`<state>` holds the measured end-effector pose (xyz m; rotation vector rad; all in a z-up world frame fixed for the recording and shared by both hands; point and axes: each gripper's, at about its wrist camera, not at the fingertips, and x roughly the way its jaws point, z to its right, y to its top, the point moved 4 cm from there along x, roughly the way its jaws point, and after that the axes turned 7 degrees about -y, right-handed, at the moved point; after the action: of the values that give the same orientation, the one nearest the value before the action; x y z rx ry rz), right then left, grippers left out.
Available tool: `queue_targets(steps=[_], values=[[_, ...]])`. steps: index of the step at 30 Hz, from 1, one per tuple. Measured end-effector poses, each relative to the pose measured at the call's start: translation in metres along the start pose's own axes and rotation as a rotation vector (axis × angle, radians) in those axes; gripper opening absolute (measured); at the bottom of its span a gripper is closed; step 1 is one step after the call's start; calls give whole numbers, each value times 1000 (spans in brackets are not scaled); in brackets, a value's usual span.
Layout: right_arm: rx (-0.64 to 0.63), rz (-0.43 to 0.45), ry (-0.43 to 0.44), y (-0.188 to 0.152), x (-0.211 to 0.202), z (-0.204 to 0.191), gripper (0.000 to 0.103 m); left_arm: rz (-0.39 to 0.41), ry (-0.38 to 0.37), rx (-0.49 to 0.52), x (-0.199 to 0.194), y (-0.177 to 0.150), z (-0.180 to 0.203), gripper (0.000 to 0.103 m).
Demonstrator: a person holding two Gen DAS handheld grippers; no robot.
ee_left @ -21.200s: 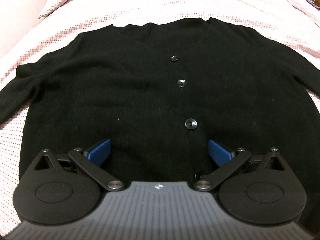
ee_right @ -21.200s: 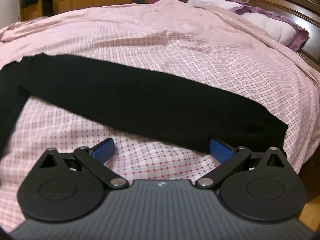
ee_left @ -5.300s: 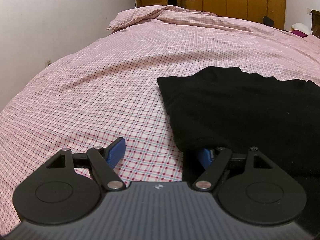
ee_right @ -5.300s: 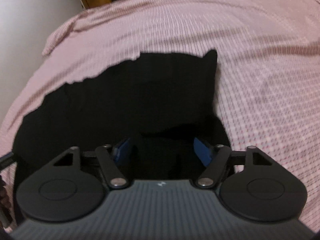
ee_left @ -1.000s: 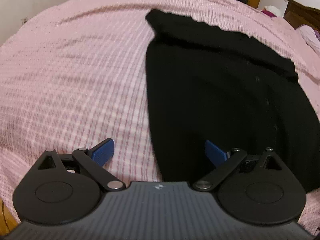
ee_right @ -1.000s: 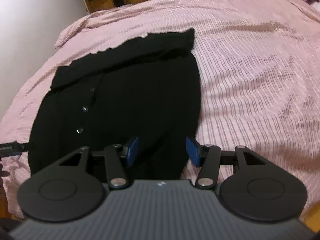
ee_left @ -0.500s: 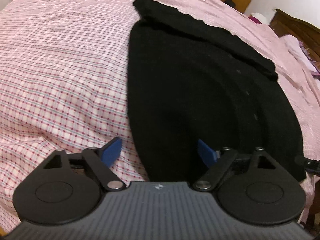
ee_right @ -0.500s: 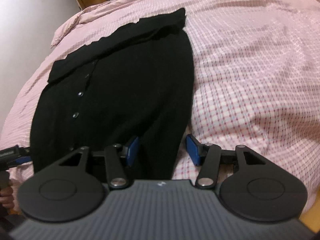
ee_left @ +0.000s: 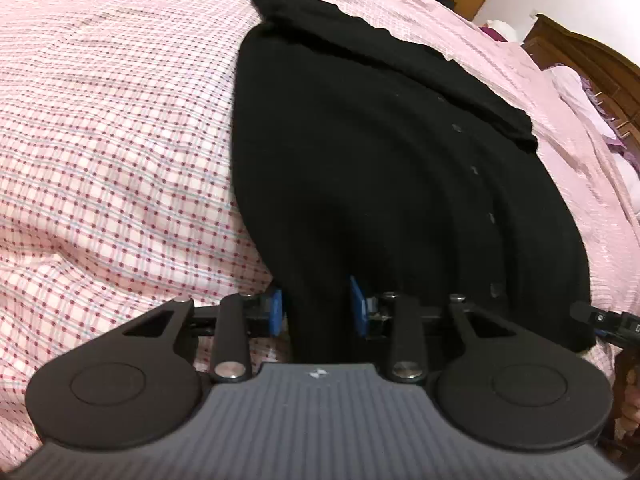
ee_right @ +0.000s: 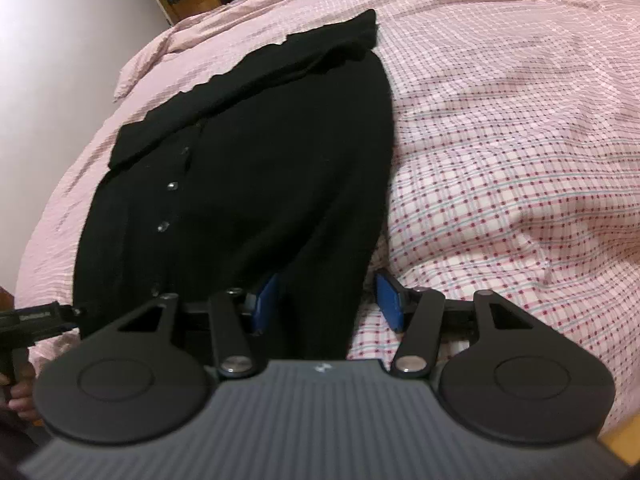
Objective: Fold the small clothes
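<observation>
Here, a black knitted button-front cardigan (ee_left: pixel 380 168) lies on a pink checked bedspread (ee_left: pixel 112 128), its length running away from both tools.
The left gripper (ee_left: pixel 316 308) straddles one near hem corner, the right gripper (ee_right: pixel 326 300) the other; both sets of blue pads part-spread around soft fabric, neither yet pinching.
</observation>
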<state>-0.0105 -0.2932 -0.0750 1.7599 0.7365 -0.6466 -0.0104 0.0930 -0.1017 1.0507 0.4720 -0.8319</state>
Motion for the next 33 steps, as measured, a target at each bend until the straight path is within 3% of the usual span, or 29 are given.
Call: queue_targets(steps=[7,12,14,16,22,27,30,31,33], values=[[-15,-7,7,-1,2,-1,55,-64,1,15,10,-3,4,40],[-29,-20,7,-1,3,-3,55,-62,-24,-20,16,-2,0,37],[-30,-21,8,-1,3,-3,50,-55,-25,-25,12,-3,-2,24],[-11,-37,26,-2,4,-1,33,-52,-38,-26,6,-5,-3,21],[11,-59,75,-6,9,2,33,-102,-68,-39,14,-9,-4,23],[-2,-60,98,-6,15,3,31,-151,-197,-117,23,-16,-13,25],[-11,-53,115,-5,15,3,31,-148,-211,-112,20,-17,-12,19],[-8,-47,122,-4,13,3,23,-139,-216,-101,17,-16,-10,10],[15,-31,136,-1,9,5,12,-97,-242,-75,7,-11,-2,9]])
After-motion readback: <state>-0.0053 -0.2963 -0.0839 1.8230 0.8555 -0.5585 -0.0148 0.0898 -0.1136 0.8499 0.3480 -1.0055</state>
